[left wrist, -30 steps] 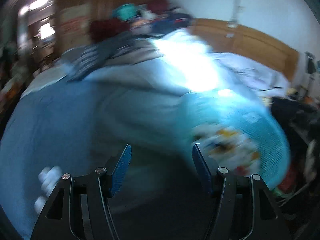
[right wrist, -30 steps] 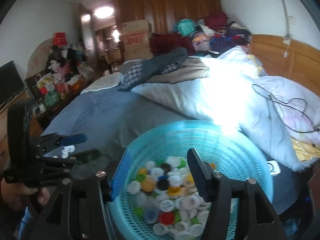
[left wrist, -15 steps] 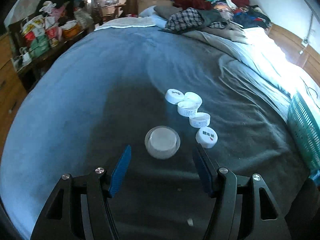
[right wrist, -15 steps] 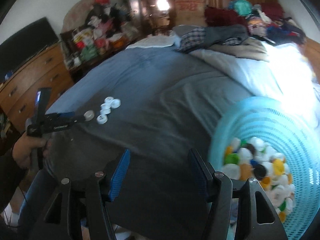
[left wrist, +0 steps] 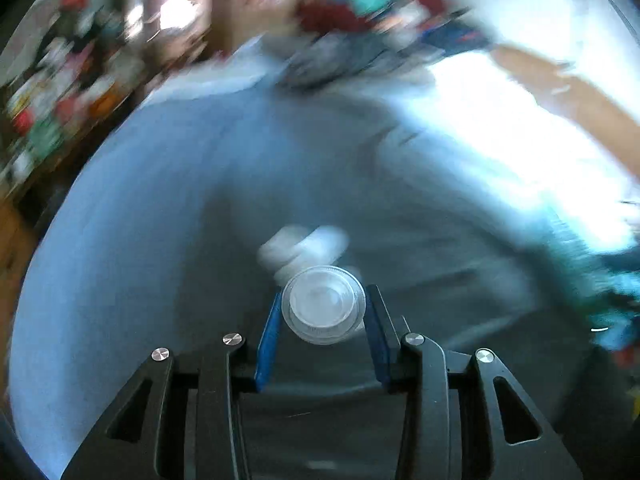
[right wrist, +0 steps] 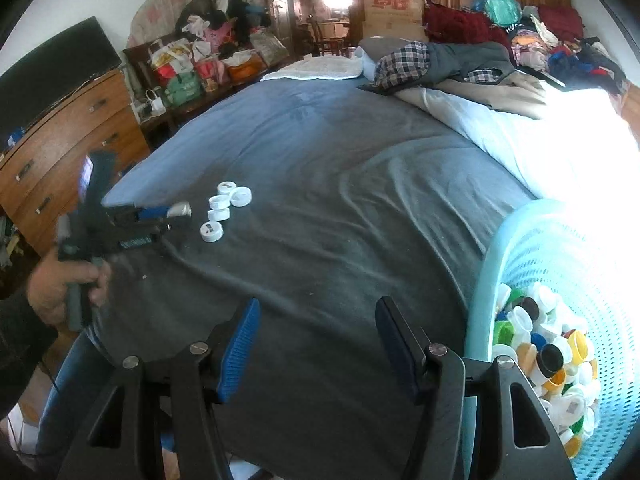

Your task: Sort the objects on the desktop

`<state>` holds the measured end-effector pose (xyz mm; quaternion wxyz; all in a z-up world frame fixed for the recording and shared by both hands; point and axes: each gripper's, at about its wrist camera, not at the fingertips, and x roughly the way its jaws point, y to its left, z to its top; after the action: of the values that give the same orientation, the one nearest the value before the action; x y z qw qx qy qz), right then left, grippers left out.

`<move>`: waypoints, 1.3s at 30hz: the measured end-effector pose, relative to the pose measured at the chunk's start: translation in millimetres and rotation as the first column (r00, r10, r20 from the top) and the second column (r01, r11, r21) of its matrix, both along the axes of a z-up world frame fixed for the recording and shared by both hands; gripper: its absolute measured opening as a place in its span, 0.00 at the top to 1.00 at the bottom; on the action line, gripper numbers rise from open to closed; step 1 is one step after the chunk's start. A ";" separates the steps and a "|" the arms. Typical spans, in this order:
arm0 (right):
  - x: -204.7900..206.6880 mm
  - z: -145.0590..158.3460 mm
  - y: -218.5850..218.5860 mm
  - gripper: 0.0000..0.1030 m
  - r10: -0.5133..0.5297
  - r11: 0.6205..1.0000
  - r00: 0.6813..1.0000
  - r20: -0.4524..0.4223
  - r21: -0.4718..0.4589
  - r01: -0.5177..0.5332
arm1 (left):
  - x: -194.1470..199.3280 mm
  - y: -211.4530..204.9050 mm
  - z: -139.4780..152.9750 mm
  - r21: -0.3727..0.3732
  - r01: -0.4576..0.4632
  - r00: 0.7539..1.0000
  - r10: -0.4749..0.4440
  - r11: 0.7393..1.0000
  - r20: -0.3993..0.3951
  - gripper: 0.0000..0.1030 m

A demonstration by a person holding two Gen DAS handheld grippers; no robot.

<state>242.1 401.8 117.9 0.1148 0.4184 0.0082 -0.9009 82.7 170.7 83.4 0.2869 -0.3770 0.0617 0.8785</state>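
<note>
The left gripper [left wrist: 322, 312] has just been closing, and its blue pads now pinch a clear lid [left wrist: 323, 304] by its rim, flat face toward the camera, just off the grey blanket [right wrist: 340, 184] near its left edge. Five white caps [right wrist: 224, 208] lie directly beyond its fingertips. The right gripper [right wrist: 316, 340] hangs half open and empty, nearer the caps basket [right wrist: 520, 240] at the blanket's right edge.
</note>
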 end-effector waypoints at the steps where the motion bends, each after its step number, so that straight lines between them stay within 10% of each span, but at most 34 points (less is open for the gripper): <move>1: -0.3 -0.7 -2.3 0.38 0.008 1.000 1.000 0.000 -0.001 -0.008 | 1.2 14.2 -7.3 -0.084 0.037 0.999 -0.036 0.996 0.015 0.67; 3: -1.2 -2.3 -6.2 0.39 0.015 1.000 1.000 0.003 -0.011 -0.015 | -8.3 21.4 -39.6 -0.226 0.030 0.994 -0.006 0.974 0.106 0.67; 10: 0.6 -7.6 -14.2 0.40 0.040 0.999 0.999 0.005 -0.025 -0.040 | 8.6 2.1 -36.2 -0.205 -0.028 0.993 0.051 0.978 0.108 0.67; 15: -3.4 -12.7 -21.1 0.40 0.055 0.998 0.998 0.015 -0.038 -0.054 | 15.3 15.6 -13.3 -0.143 0.104 0.986 -0.084 0.984 0.143 0.67; 17: -4.9 -15.2 -25.0 0.40 0.059 0.997 0.998 0.021 -0.059 -0.058 | 3.3 4.7 -20.9 0.026 0.135 0.941 -0.136 0.991 0.311 0.67; 21: -3.4 -20.1 -32.5 0.40 0.080 0.995 0.996 0.030 -0.054 -0.078 | 0.7 -10.3 -17.5 0.254 0.131 0.910 -0.218 0.958 0.354 0.67; 24: -4.6 -24.3 -36.1 0.40 0.086 0.995 0.995 0.042 -0.053 -0.084 | -6.6 -26.6 -27.9 0.530 0.065 0.856 -0.320 0.845 0.406 0.67; 27: -4.2 -27.2 -37.8 0.40 0.089 0.995 0.995 0.050 -0.048 -0.087 | -12.6 -41.0 -39.7 0.774 -0.039 0.815 -0.429 0.632 0.390 0.67; 33: -5.2 -32.4 -39.1 0.40 0.090 0.995 0.994 0.067 -0.040 -0.088 | -24.9 -50.5 -61.9 0.882 -0.189 0.810 -0.440 0.431 0.389 0.67; 37: -5.3 -35.5 -43.5 0.40 0.099 0.995 0.992 0.077 -0.038 -0.096 | -18.8 -57.7 -60.1 0.961 -0.197 0.832 -0.486 0.192 0.268 0.66; 39: -5.0 -37.5 -45.4 0.40 0.107 0.994 0.991 0.084 -0.036 -0.104 | -25.2 -43.3 -73.4 0.929 -0.217 0.806 -0.481 0.300 0.344 0.66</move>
<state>237.1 356.3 80.4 0.1690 0.4538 0.0114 -0.8748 57.5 127.4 10.0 0.5313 -0.3711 -0.5202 0.5562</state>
